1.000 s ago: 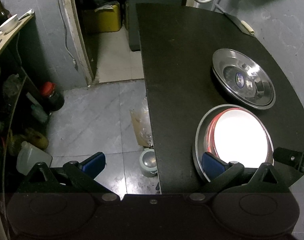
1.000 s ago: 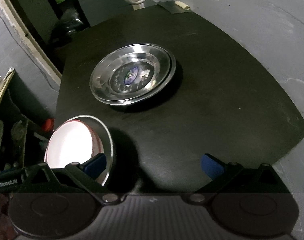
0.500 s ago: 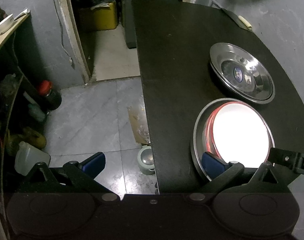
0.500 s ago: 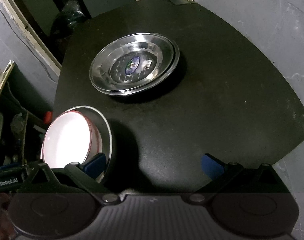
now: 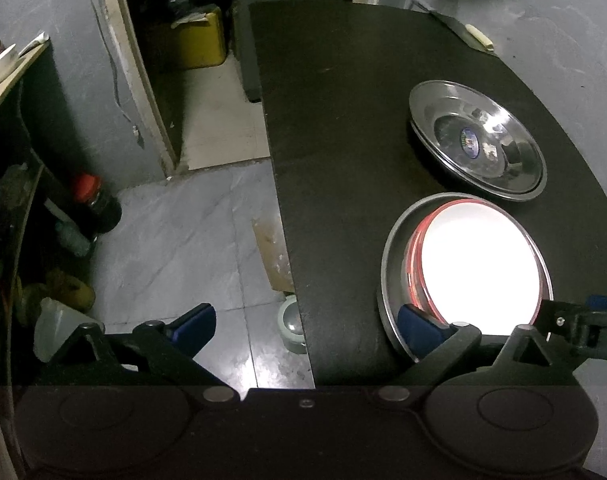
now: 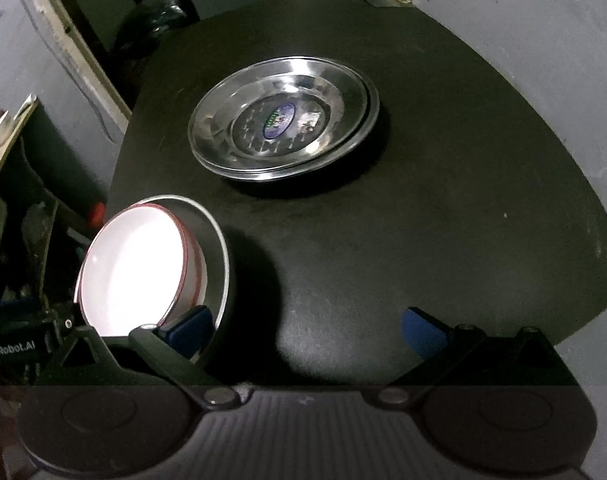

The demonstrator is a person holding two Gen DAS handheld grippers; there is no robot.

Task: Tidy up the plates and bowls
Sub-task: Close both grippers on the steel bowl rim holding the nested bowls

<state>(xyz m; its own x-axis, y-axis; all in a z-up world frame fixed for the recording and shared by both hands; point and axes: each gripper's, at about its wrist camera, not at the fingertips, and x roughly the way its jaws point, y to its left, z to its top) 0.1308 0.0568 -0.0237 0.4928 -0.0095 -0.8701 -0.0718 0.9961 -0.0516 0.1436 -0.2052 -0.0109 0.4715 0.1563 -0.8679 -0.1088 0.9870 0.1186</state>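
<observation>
Both grippers stand wide apart and hold nothing: the left gripper (image 5: pixel 303 326) has one blue pad at the near rim of the steel bowl (image 5: pixel 395 240) and the other out over the floor, while the right gripper (image 6: pixel 305 330) has one pad just inside that same bowl's rim (image 6: pixel 222 248). Nested in this bowl is a white red-rimmed bowl (image 6: pixel 135 268), glaring under the light. Behind it, just beside but apart, lies a stack of steel plates (image 6: pixel 283 120), label showing. Steel ware is judged light, stiff and slippery; the white bowl probably chips if knocked. The rim is the sensible hold, one pad inside and one outside. Black and matte, the bench (image 6: pixel 443 220) is set against a grey wall; grey floor tiles (image 5: pixel 175 240) and a shelf of bottles lie to the left.
</observation>
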